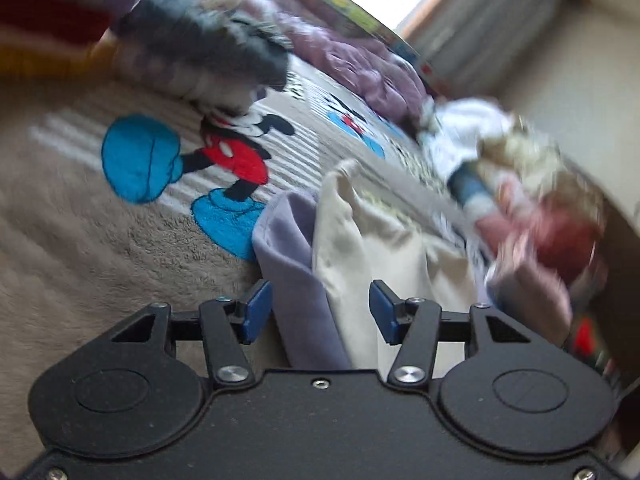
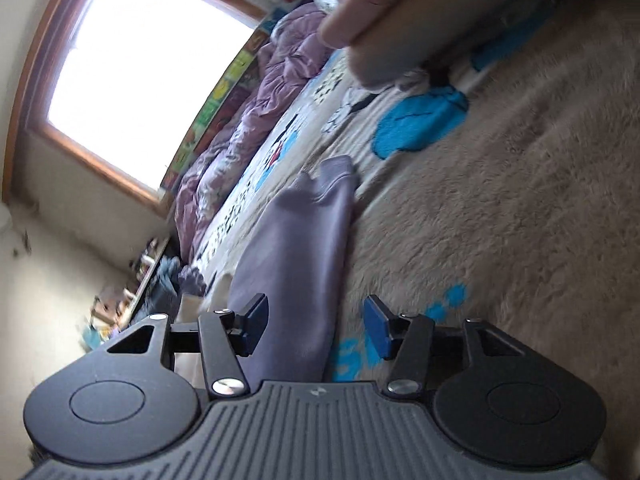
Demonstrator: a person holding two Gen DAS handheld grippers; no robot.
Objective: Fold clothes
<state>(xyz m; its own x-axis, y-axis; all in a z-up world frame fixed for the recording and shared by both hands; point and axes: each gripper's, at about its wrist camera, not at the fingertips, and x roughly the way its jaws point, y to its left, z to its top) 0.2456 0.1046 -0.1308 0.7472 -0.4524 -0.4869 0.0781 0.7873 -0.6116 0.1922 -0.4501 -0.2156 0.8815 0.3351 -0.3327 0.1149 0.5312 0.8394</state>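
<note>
A lavender garment with a cream lining or second cream cloth lies on a beige Mickey Mouse blanket. My left gripper is open, its blue pads either side of the cloth's near end. In the right wrist view the same lavender garment runs away from me. My right gripper is open, the left pad over the garment's edge, the right pad over the blanket.
A heap of mixed clothes lies at the right and a dark striped pile at the far left. A purple quilt runs along the wall under a bright window. A folded pinkish stack sits at the top.
</note>
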